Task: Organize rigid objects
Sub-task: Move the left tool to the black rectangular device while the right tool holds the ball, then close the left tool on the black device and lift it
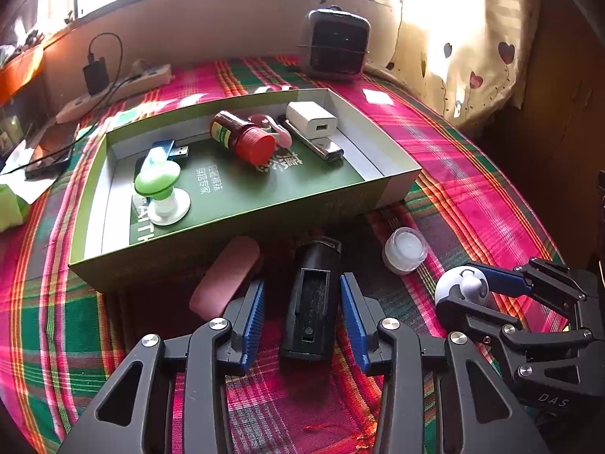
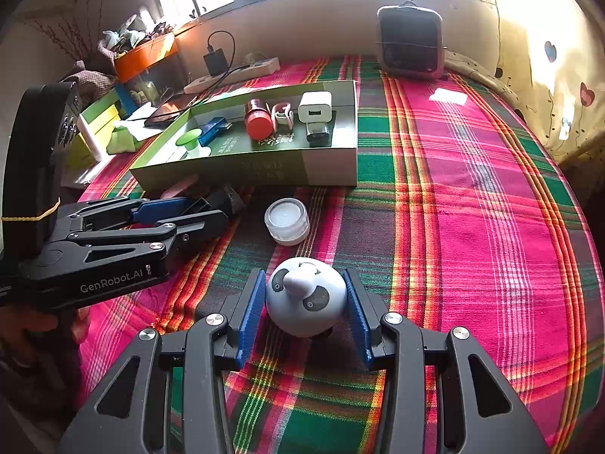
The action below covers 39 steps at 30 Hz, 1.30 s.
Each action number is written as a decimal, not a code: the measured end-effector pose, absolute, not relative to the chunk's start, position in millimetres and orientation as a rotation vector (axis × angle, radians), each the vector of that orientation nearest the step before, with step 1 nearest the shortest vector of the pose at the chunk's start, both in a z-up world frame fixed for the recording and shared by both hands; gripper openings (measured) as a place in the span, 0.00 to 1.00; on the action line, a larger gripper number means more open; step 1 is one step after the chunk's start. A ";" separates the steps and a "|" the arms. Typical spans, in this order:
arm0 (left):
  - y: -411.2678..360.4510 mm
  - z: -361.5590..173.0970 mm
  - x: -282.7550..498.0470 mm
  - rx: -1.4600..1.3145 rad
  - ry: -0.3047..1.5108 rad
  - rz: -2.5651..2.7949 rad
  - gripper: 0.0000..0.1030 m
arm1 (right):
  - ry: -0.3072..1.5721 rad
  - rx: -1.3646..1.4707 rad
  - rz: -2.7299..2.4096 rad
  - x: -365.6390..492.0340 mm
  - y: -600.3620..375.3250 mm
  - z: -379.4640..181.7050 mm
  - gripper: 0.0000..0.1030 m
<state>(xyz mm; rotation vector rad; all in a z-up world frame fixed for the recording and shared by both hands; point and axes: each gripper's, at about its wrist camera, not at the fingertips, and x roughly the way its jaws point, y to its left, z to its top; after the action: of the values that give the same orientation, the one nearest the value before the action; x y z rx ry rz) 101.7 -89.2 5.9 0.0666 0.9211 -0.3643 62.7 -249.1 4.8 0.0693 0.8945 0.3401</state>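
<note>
While unclamped, black case (image 1: 312, 302) lies between left tongs (image 1: 302, 314).

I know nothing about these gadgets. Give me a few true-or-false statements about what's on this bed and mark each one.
1. The red-capped bottle lies inside the green box. True.
2. The right gripper straddles a panda-faced ball. True.
3. The white charger sits outside the box on the blanket. False: it is in the box.
4. The left gripper is clamped shut on the pink case. False: it is open around a black device.
5. The small white jar stands on the blanket. True.
</note>
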 end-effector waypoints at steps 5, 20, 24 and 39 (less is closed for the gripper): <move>-88.1 6.0 101.1 0.066 0.920 -0.363 0.25 | 0.895 0.069 0.340 63.0 -249.2 4.9 0.42; -87.5 6.0 100.3 0.063 0.920 -0.363 0.25 | 0.894 0.066 0.339 63.4 -249.0 4.1 0.42; -87.6 6.0 100.3 0.064 0.920 -0.364 0.25 | 0.894 0.066 0.339 63.3 -248.6 4.3 0.42; -84.5 12.7 95.9 0.037 0.904 -0.369 0.25 | 0.893 0.059 0.345 62.2 -246.5 4.7 0.42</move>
<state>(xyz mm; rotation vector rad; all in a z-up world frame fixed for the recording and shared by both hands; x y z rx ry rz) 95.9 -84.5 12.7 0.0373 0.9044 -0.3688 62.2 -246.5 4.7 0.0591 0.8927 0.3448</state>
